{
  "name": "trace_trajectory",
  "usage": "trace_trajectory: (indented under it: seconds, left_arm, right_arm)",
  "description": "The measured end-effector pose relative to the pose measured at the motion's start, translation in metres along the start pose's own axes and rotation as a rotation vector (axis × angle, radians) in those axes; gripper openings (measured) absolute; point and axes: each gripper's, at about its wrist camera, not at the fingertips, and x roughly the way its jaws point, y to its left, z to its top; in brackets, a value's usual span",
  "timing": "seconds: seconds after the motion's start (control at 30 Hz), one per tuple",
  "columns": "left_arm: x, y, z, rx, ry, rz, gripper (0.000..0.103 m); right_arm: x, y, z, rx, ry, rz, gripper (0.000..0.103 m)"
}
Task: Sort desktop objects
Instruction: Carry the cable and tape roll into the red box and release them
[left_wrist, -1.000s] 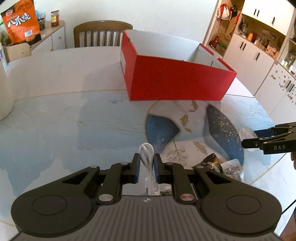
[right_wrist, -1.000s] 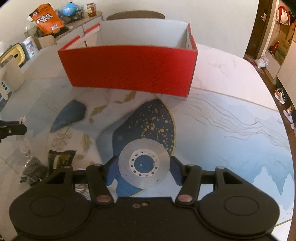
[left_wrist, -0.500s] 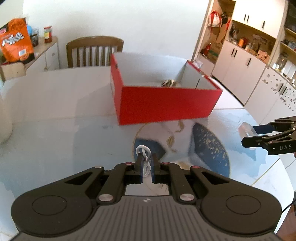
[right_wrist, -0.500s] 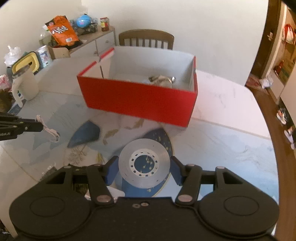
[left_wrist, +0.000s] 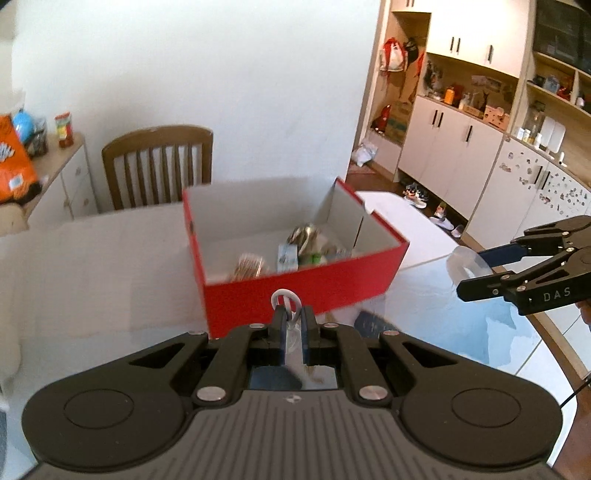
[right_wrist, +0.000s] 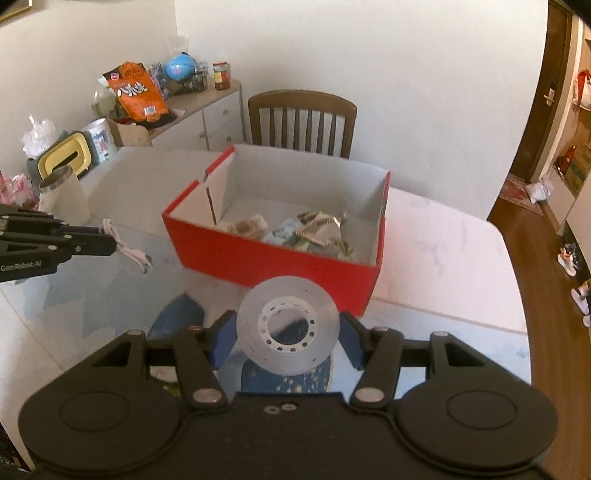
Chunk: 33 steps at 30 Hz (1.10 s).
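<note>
A red cardboard box (left_wrist: 295, 291) (right_wrist: 273, 258) with a white inside stands on the table, holding several wrappers and packets. My left gripper (left_wrist: 293, 325) is shut on a coiled white cable (left_wrist: 284, 299), lifted in front of the box's near wall; in the right wrist view that cable (right_wrist: 129, 251) dangles from the left gripper (right_wrist: 107, 240) at the left edge. My right gripper (right_wrist: 286, 339) is shut on a clear tape roll (right_wrist: 288, 328), held above the table before the box; from the left wrist view it (left_wrist: 476, 269) shows at the right with the tape roll (left_wrist: 461, 264).
A wooden chair (right_wrist: 301, 123) stands behind the table. A side cabinet (right_wrist: 184, 114) carries snack bags and jars; a white cup (right_wrist: 64, 194) and a yellow-lidded container (right_wrist: 62, 160) sit at the table's left. Cupboards (left_wrist: 461, 147) line the right wall. The table's edge (right_wrist: 517, 295) curves at right.
Both grippers have risen off the table with the white cable and the tape roll, so the inside of the red box now shows. The snack packets on the table have dropped out of view.
</note>
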Motion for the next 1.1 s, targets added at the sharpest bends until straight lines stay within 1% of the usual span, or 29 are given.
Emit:
trace_trajectory:
  seconds: [0.2, 0.37, 0.5, 0.67, 0.83, 1.0, 1.1]
  left_arm:
    - [0.013, -0.009, 0.030, 0.059, -0.025, 0.007, 0.007]
    - [0.031, -0.004, 0.055, 0.073, -0.033, 0.019, 0.007]
    - [0.050, 0.004, 0.076, 0.075, -0.023, 0.029, 0.007]
    - [0.075, 0.012, 0.093, 0.079, 0.003, 0.037, 0.007]
    - [0.104, 0.019, 0.100, 0.088, 0.045, 0.049, 0.007]
    - [0.130, 0.030, 0.104, 0.075, 0.085, 0.053, 0.007]
    - [0.144, 0.033, 0.108, 0.086, 0.112, 0.059, 0.007]
  right_arm:
    - [0.005, -0.011, 0.025, -0.022, -0.026, 0.002, 0.058]
    - [0.020, -0.019, 0.042, -0.035, -0.036, 0.000, 0.058]
    - [0.031, -0.023, 0.054, -0.042, -0.043, 0.004, 0.058]
    - [0.050, -0.027, 0.069, -0.060, -0.043, 0.012, 0.058]
    - [0.074, -0.031, 0.078, -0.062, -0.022, -0.003, 0.058]
    - [0.096, -0.031, 0.082, -0.048, 0.004, 0.017, 0.058]
    - [0.107, -0.029, 0.084, -0.043, 0.019, 0.032, 0.058]
